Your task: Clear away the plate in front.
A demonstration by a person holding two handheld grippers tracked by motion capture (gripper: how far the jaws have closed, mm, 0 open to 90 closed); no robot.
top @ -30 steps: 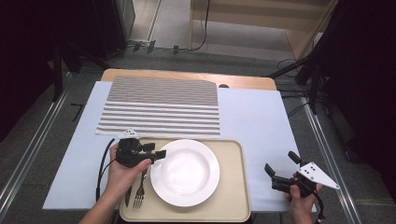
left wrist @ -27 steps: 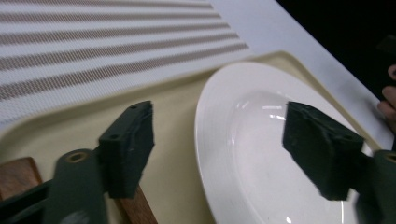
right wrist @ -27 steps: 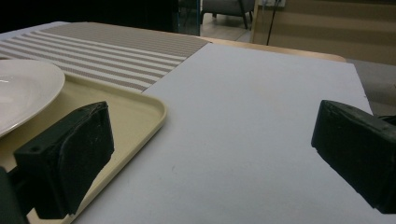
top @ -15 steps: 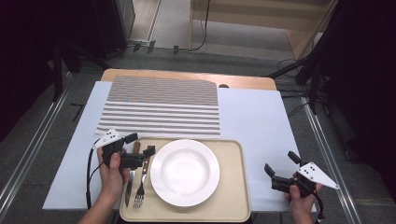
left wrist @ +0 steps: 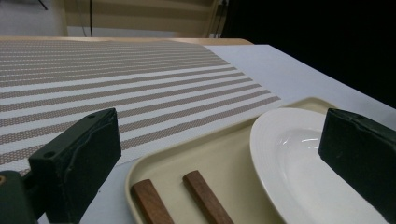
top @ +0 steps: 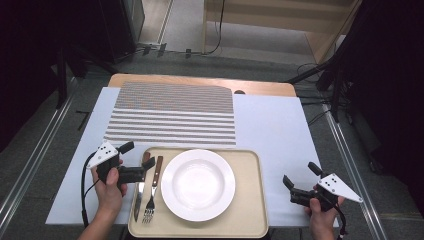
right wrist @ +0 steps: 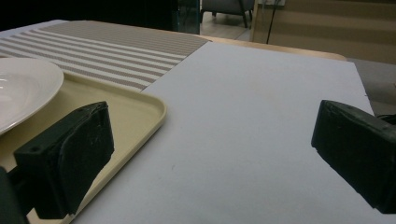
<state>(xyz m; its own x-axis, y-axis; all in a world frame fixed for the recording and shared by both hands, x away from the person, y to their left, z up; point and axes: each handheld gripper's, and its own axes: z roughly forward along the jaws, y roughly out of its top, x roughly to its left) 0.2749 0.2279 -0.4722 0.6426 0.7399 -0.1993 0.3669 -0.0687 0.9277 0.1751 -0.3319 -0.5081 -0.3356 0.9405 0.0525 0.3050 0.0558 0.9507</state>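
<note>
Both tongs gape released: left tongs (top: 137, 160) beside the beige tray (top: 250, 210) holding a white plate (top: 198, 184), knife (top: 139, 192) and fork (top: 152, 190); right tongs (top: 301, 178) over the white surface (top: 270, 125).

placemat (top: 172, 112) bare, tray (top: 250, 210) crowded (plate (top: 198, 184))

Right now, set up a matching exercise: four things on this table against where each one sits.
Things:
1. white plate
2. fork
3. striped placemat
4. right gripper

Places:
A. off the tray's right edge, over the white sheet
B. middle of the tray
C. beyond the tray, toward the table's far edge
D. left part of the tray, beside the knife

Pairs: 1-B, 2-D, 3-C, 4-A
</note>
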